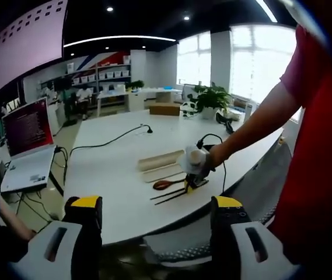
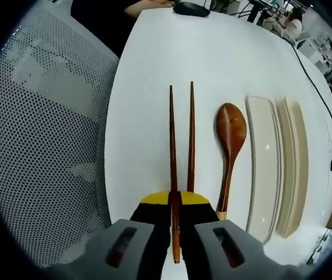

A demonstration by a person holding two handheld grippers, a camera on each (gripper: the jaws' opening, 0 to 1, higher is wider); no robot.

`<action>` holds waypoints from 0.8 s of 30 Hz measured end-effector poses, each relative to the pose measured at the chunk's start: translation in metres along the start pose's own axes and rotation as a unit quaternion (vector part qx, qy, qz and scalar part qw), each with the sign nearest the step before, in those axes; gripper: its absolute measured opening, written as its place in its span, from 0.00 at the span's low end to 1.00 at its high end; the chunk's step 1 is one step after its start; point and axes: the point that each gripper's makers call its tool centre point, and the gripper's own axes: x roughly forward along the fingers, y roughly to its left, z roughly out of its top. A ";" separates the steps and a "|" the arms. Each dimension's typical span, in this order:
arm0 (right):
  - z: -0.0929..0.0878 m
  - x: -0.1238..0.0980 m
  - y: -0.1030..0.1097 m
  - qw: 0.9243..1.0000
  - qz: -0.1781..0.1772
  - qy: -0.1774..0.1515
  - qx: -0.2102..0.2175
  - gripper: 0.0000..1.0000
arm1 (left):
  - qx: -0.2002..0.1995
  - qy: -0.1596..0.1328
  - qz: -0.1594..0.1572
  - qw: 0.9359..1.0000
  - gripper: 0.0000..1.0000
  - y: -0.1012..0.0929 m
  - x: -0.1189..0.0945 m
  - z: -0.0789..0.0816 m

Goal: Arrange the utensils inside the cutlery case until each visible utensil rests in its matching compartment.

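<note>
A long white tabletop (image 2: 154,64) carries a small set of wooden cutlery near its edge. In the right gripper view, the right hand-held gripper (image 2: 176,224) has its yellow-tipped jaws closed narrow on the near ends of a pair of dark wooden chopsticks (image 2: 180,146). The sticks point straight away from the jaws and lie side by side, their far tips a little apart; gripping at the butt ends keeps them together as a pair.

Just beside the chopsticks lies a brown wooden spoon (image 2: 230,140), bowl pointing away, loose on the tabletop and not yet stowed. Beyond the spoon sit two long cream pieces, side by side: the cutlery case tray (image 2: 265,169) and, next to it, what I judge to be the case lid (image 2: 294,169). The tray looks empty, so neither utensil is in its compartment yet.

In the left gripper view, the left hand-held gripper (image 1: 157,219) hangs well back from the tabletop with its jaws wide and nothing between them (likely waiting its turn). That view also shows a person's arm in a red sleeve (image 1: 311,87) reaching down to the cutlery, a laptop (image 1: 25,146) at the tabletop's far side, and a mesh chair (image 2: 43,128) drawn up close.
</note>
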 end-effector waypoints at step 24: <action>0.000 -0.028 0.001 1.000 0.011 0.004 0.003 0.00 | -0.008 -0.007 0.002 1.000 0.77 -0.005 -0.005 0.000</action>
